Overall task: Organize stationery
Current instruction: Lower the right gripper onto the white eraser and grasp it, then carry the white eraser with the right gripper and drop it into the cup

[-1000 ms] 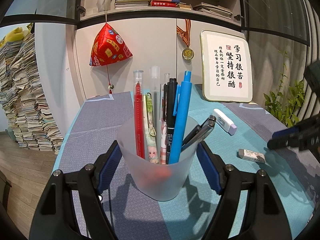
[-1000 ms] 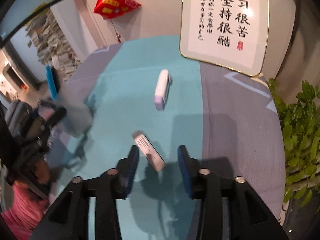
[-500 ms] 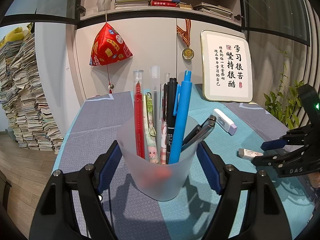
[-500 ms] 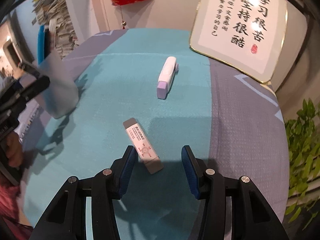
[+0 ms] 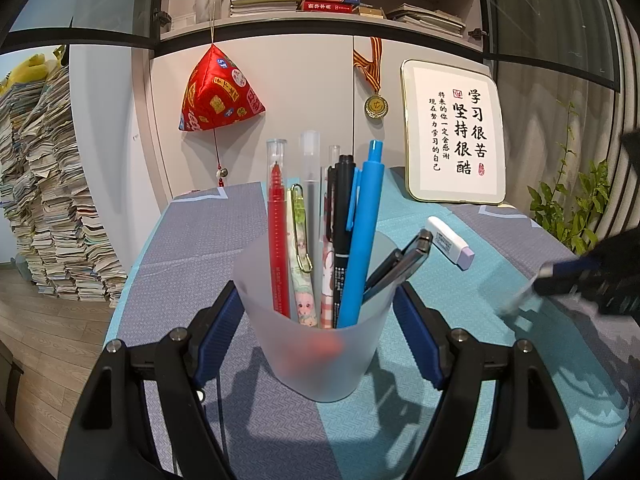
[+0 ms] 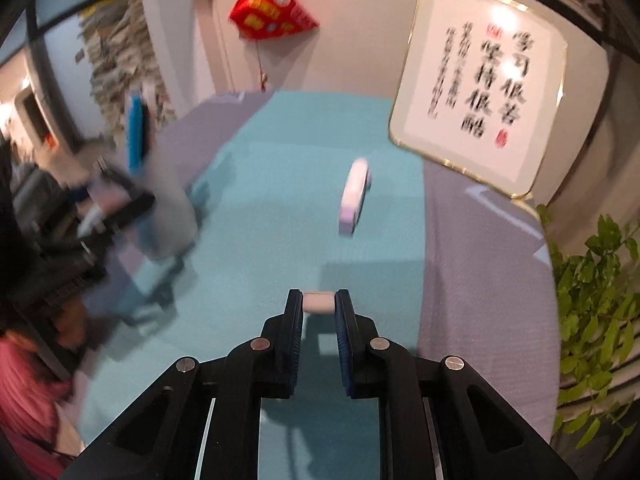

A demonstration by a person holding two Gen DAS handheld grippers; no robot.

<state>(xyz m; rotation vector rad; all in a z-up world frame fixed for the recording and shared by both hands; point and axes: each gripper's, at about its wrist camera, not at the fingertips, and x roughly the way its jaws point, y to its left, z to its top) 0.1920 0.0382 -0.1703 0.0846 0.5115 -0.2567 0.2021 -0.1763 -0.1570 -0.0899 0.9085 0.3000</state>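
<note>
Pinching the eraser (image 6: pixel 318 302) between its just-closed jaw tips, the right gripper (image 6: pixel 319 312) lifts it off the cloth (image 6: pixel 280 168), likely bound for the cup (image 5: pixel 316 344), which the left gripper (image 5: pixel 318 320) clamps steady between its jaws, pens (image 5: pixel 360 232) upright inside.

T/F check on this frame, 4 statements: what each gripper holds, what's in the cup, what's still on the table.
1. The left gripper is shut on the frosted cup. True.
2. The right gripper is empty. False: its jaws have just closed on the eraser.
3. The cup holds a blue pen and a red pen. True.
4. The white and lilac correction tape is in the cup. False: it lies on the teal cloth.
</note>
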